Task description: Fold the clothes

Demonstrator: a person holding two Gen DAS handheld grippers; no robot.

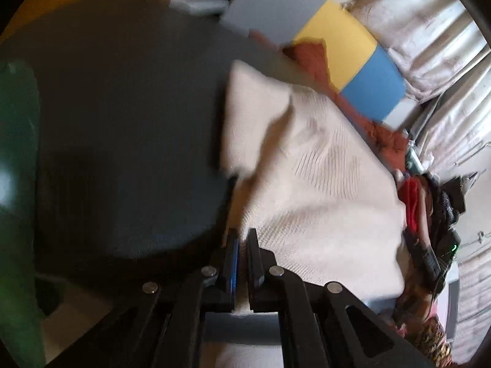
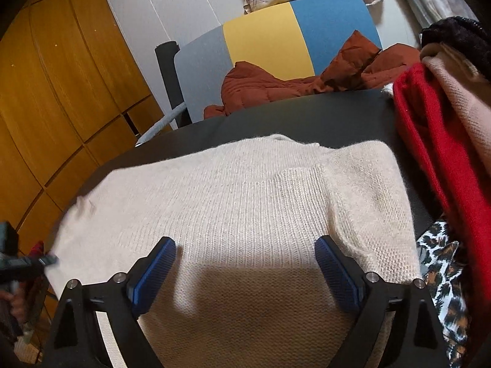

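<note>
Pinching the near edge of the cream knit sweater, the left gripper has its jaws drawn almost together, with a little of the cream cloth visible between the fingers; that view is blurred. The right gripper stands wide apart, released, its blue pads hovering above the sweater's ribbed middle; whether they touch the knit I cannot tell, and nothing is clasped between them. The sweater lies spread across the dark round counter, one sleeve folded over the body on the right in the right wrist view. Beside it on the right is a heap of clothes: a red garment, a pale pink knit and a leopard-print cloth. Beyond the counter stands a chair with a grey, yellow and blue back, with a rust-brown quilted garment lying on it. Orange wooden panelling and a white wall close the room on the left.
</note>
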